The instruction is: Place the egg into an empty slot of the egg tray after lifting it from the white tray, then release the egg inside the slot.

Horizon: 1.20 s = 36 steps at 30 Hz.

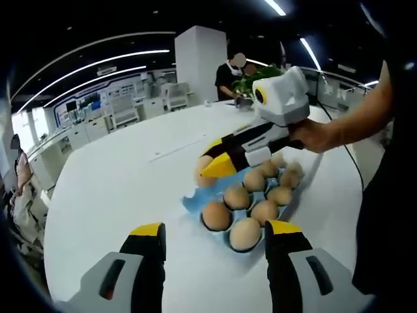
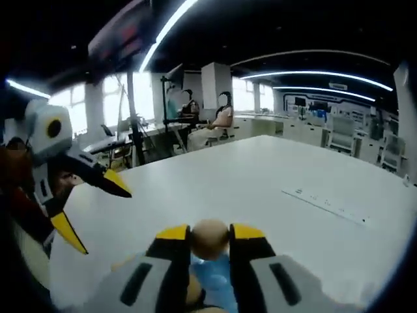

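A brown egg [image 2: 210, 242] sits pinched between the yellow-tipped jaws of my right gripper [image 2: 210, 232], which is shut on it. Under it shows the blue egg tray [image 2: 214, 277]. In the left gripper view the tray [image 1: 191, 203] lies on the white table and holds several brown eggs [image 1: 246, 233]. There the right gripper [image 1: 212, 158] comes in from the right in a person's hand. It holds the egg [image 1: 200, 172] just over the tray's far left end. My left gripper [image 1: 215, 230] stands open at the tray's near side, with nothing in it. It also appears as the left gripper [image 2: 101, 218], open, in the right gripper view.
The round white table [image 1: 117, 189] stretches wide to the left of the tray. A person's arm [image 1: 355, 120] and dark body fill the right side. At the far edge a person stands by a green plant [image 1: 251, 78]. Seated people [image 2: 218, 124] are beyond the table.
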Available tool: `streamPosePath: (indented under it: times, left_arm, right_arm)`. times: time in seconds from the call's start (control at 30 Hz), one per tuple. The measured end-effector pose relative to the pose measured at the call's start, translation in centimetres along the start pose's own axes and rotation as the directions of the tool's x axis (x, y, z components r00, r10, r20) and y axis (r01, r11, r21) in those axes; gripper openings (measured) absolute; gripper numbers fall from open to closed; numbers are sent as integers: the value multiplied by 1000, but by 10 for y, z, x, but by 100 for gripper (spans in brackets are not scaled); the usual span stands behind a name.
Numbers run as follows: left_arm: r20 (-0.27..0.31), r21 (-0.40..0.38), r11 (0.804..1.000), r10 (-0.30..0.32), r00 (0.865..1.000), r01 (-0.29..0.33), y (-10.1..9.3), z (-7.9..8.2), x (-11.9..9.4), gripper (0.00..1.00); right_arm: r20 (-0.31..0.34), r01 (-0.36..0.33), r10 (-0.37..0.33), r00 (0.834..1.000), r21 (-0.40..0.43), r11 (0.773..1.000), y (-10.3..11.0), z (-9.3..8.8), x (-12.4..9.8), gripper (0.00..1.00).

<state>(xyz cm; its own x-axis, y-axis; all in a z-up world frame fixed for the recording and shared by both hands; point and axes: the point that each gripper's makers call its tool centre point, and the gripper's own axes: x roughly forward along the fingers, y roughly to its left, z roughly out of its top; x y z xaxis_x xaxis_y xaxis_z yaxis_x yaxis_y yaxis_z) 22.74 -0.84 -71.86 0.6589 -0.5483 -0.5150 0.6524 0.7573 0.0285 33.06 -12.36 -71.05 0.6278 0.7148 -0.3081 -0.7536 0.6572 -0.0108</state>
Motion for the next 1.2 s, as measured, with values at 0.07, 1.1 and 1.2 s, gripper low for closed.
streamPosePath:
  times: [0.07,1.1,1.2]
  left_arm:
    - [-3,5,1000,-2,1000,2,1,-1,-2,62]
    - [-13,7,1000,1,1000,-1,14,-8,3,62]
    - [-13,10,1000,6,1000,-5,13,-7,1,62]
  right_arm:
    - [-3,-52,52,999,-9,999,20,4,22,22]
    - [-192,-195,224,955,160,968,68,-37,96,23]
    - [-192,-199,226,955,148,969,68,-37,95,23]
